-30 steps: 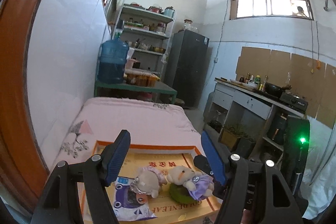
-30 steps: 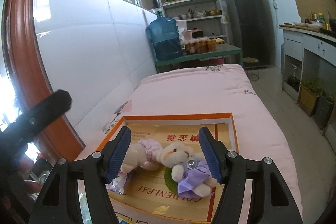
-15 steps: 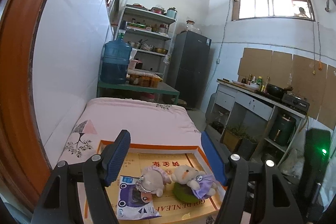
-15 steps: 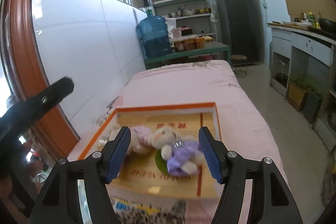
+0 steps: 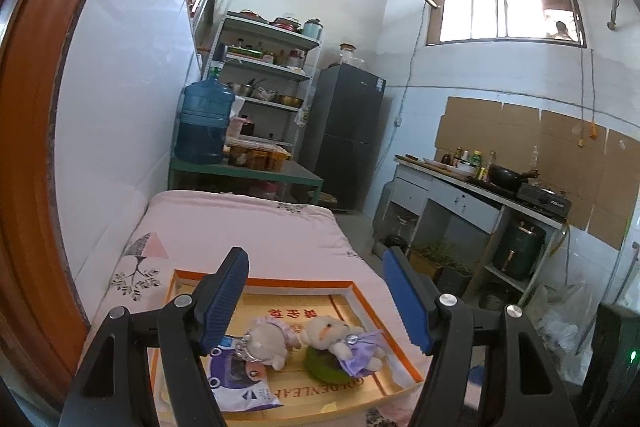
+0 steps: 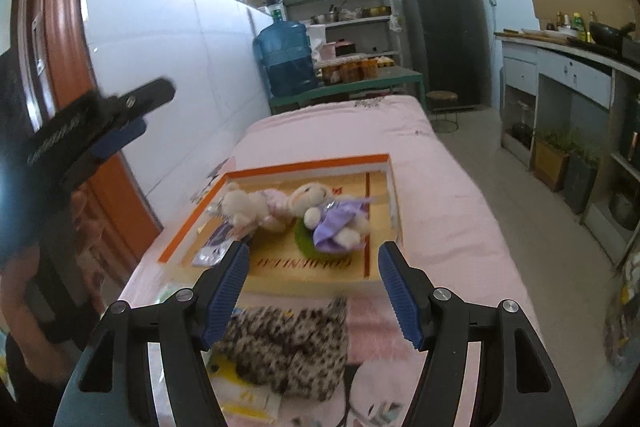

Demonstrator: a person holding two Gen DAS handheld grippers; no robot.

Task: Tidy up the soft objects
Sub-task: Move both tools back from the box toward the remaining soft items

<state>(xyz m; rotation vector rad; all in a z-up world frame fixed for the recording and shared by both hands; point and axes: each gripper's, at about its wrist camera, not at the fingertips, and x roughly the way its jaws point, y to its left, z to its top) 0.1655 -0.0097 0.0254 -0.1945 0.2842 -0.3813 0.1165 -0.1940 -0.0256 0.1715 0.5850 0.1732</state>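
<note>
In the right wrist view we find the near end of the pink bed point(image 6: 432, 163) hard to read: a mottled brown-and-cream soft thing point(image 6: 288, 343) lies there blurred, so we cannot tell what it is, and the right gripper's point(image 6: 314, 293) own frame cuts off the papers and packets under it. The left gripper point(image 6: 100, 131) enters that view only as a dark body with a blue pad at the left edge. In the left wrist view the left gripper's point(image 5: 316, 301) left finger covers part of a blue-and-white packet point(image 5: 240, 375), and the near rim of the orange-edged tray point(image 5: 280, 283) is cut off by the frame.

Both pairs of tongs stand wide apart and hold nothing.

We count two small plush bears, both lying in the tray on the bed. The pink-dressed bear point(image 5: 266, 341) lies on its side with its long axis across the tray, head toward the left rim in the right wrist view point(image 6: 248, 205). The purple-dressed bear point(image 5: 342, 341) lies beside it, touching it, its body running toward the tray's right side and resting on one green round pad point(image 5: 320, 367). We see one packet in the tray, at the left of the bears.
</note>
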